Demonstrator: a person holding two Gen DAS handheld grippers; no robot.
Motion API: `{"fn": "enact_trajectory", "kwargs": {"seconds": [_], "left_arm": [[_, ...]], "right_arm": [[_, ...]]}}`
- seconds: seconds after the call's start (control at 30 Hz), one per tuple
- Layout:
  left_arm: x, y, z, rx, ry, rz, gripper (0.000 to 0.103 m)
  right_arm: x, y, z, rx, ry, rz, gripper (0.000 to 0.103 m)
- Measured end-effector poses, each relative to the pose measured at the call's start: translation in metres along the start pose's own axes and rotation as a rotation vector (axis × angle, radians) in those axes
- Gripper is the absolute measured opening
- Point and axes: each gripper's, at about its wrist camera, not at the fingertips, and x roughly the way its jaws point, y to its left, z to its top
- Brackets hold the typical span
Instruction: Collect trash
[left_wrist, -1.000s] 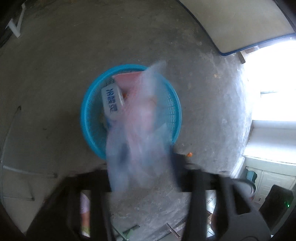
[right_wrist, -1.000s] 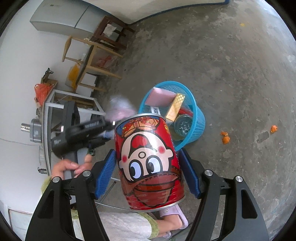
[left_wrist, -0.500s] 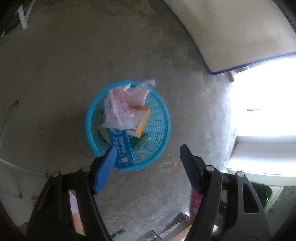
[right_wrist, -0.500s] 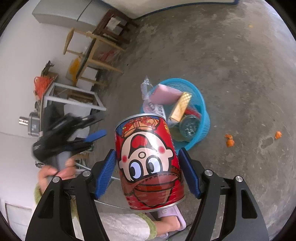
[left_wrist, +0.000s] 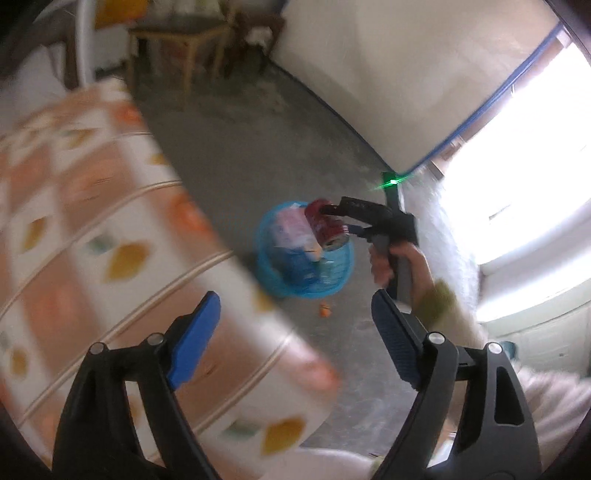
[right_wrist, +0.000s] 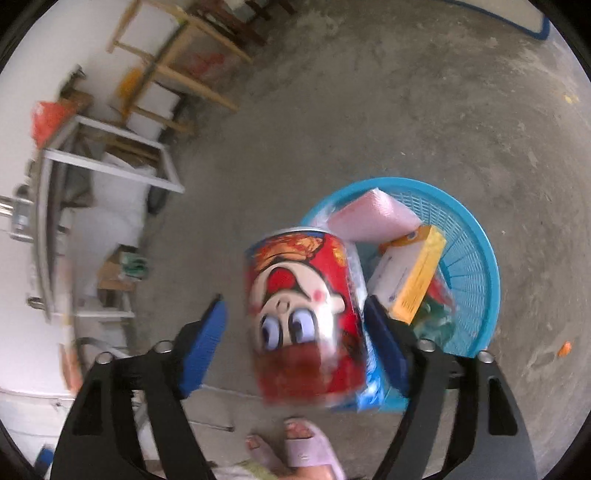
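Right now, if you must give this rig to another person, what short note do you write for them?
Left gripper: empty, opening, away from the basket.
Right gripper: opening; red can is loose between its fingers, tilted at the blue basket rim.
Done: pink foam and yellow-and-white box lie in the basket.
Left: see that the can lands inside; the orange scrap on the floor beside the basket is probably next.
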Motion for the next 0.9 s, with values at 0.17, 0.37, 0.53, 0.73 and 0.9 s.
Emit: {"fn": "enact_trajectory", "kwargs": {"seconds": [0.17,0.37,0.53,0.73,0.9], "left_arm": [[-0.043,0.019,-0.055,-0.026,-0.085,0.083,0.082],[-0.051,0.014,-0.085,-0.008,-0.145,0.112,0.082],[-0.051,0.003,-0.097,0.013,-0.189,0.088,0.082],[-0.061,-0.007,-0.11,-0.02,-0.281,0.084,0.087],[-0.073,-0.024,-0.123,-0.029,-0.369,0.16,0.094]], "right_arm": [[0.002,-0.009,-0.003,0.009,-0.029,-0.088,0.076],[-0.053,-0.017,-0.029,-0.025,-0.103,-0.085,0.076],[-0.121,-0.026,-0.07,-0.047,-0.177,-0.036,0.076],[-0.203,0.0,-0.144,-0.175,-0.276,0.006,0.079],[-0.25,0.048,-0.222,-0.329,-0.405,-0.008,0.094]]}}
